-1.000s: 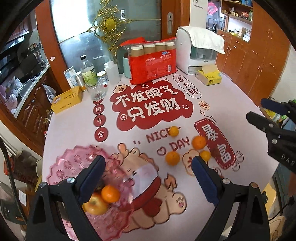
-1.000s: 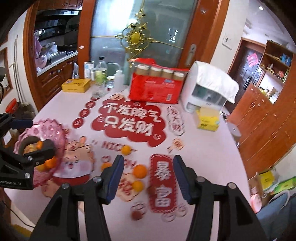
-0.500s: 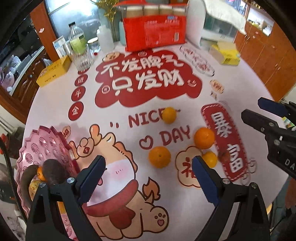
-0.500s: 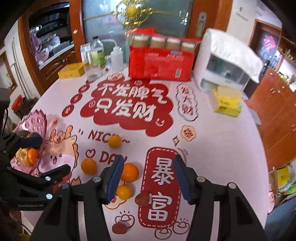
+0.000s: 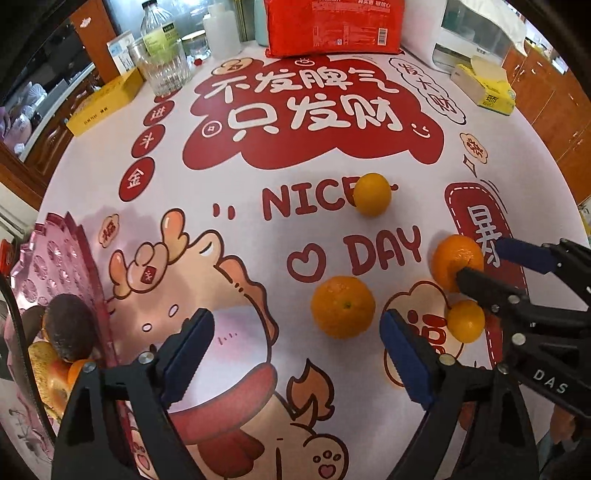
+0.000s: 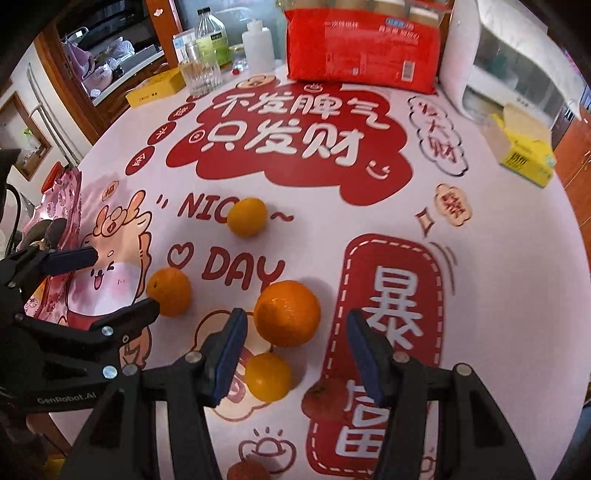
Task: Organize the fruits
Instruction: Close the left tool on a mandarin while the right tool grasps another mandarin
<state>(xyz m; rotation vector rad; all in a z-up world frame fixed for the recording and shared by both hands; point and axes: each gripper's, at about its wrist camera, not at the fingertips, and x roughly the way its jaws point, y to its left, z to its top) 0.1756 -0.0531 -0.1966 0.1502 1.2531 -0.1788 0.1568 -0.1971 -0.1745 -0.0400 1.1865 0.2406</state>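
Both my grippers have come down low over the worktop [image 5: 480, 177], fingers open and empty. My right gripper [image 6: 293, 350] is straddling the big orange [image 6: 287, 312], so it goes next to the tray [image 5: 55, 266].

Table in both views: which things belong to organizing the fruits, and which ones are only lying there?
For the job:
- four oranges, e.g. the largest
- small reddish fruits
- pink fruit tray, already holding fruit
- left gripper and right gripper, both open

Just lying about:
- red package
- yellow tissue box
- glass
- bottles
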